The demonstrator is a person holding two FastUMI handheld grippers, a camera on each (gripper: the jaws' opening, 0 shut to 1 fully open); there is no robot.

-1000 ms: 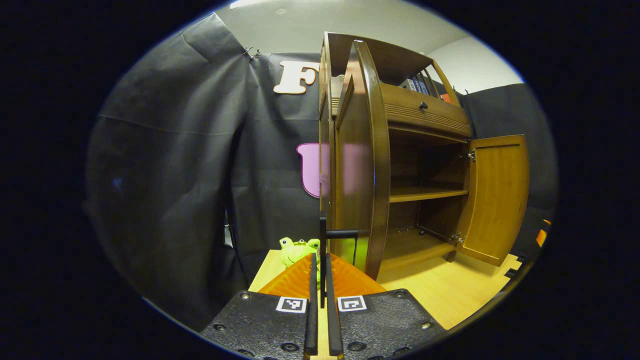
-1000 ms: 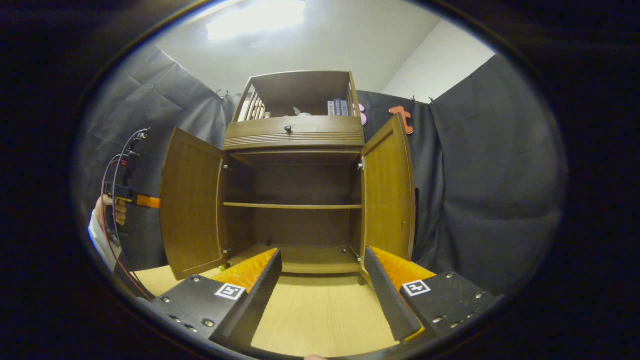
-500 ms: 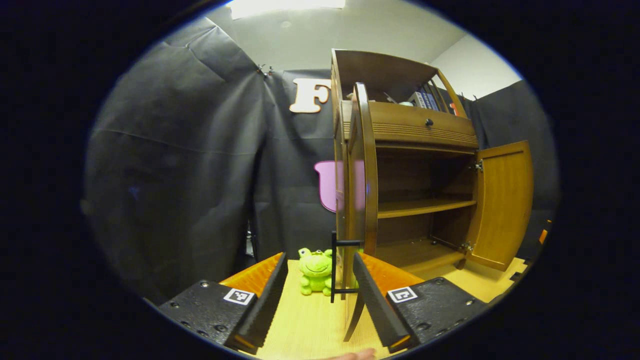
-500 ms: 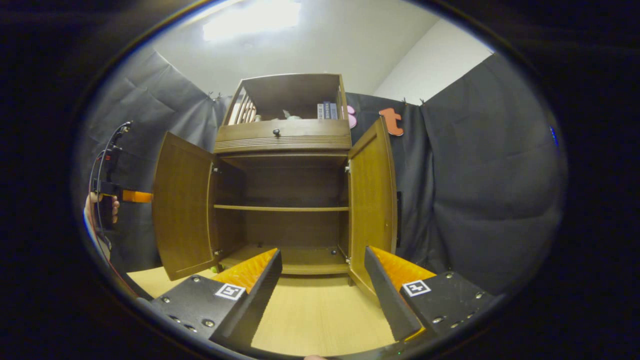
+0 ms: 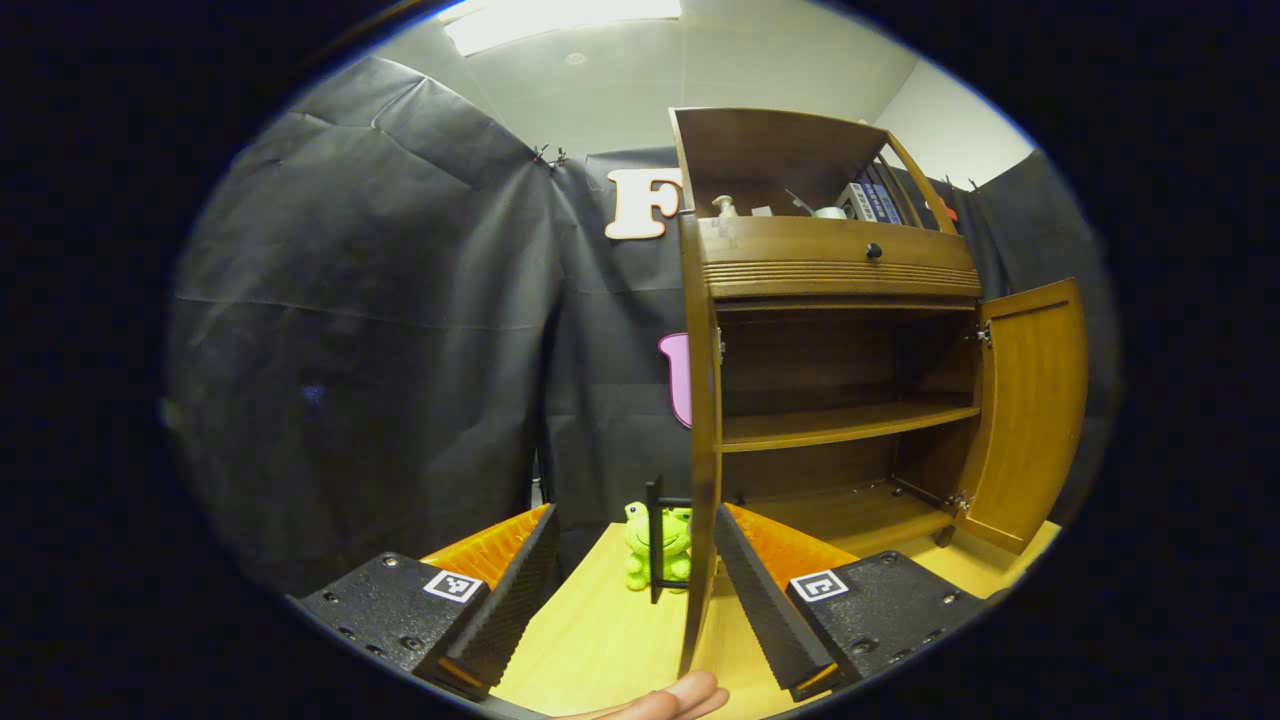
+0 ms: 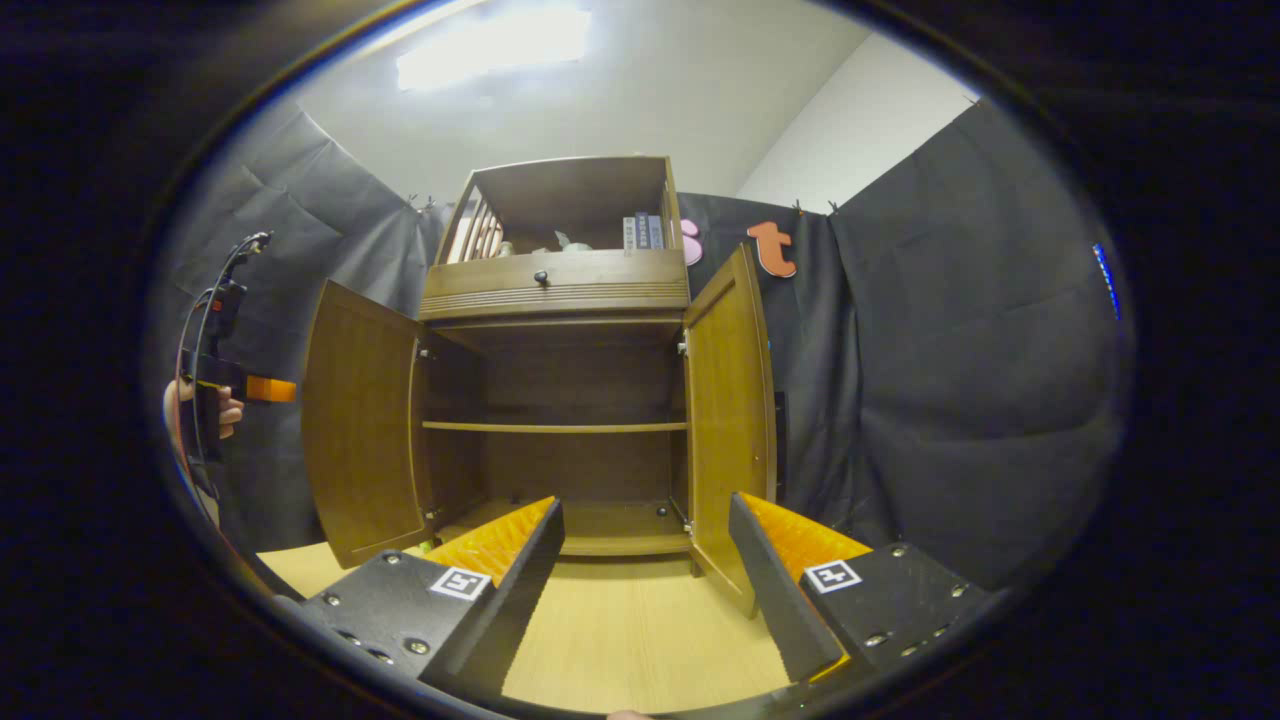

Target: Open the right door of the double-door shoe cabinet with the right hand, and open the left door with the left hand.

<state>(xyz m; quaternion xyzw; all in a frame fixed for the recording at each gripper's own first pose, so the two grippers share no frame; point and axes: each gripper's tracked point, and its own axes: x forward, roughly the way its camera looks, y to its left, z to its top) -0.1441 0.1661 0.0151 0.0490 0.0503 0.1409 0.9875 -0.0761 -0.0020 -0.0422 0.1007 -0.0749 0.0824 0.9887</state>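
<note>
The wooden shoe cabinet (image 5: pixel 840 265) stands with both doors swung out. In the left gripper view its left door (image 5: pixel 700 400) shows edge-on, with the black bar handle (image 5: pixel 654 540) on its outer face. My left gripper (image 5: pixel 635 520) is open, and the handle and door edge stand just ahead between its fingers, untouched. The right door (image 5: pixel 1035 400) hangs wide open. In the right gripper view the cabinet (image 6: pixel 555 285) faces me with its left door (image 6: pixel 360 430) and right door (image 6: pixel 730 420) open. My right gripper (image 6: pixel 645 505) is open and holds nothing.
A green frog toy (image 5: pixel 660 545) sits on the light wooden floor (image 5: pixel 600 640) behind the left door. A fingertip (image 5: pixel 660 700) shows at the bottom edge. A hand holds the other gripper (image 6: pixel 215 400) left of the cabinet. Books (image 6: pixel 643 232) stand on the top shelf.
My left gripper went from shut on the left door's handle to open and drew back a little. The left door swung further out. The right gripper stayed open, drifting slightly.
</note>
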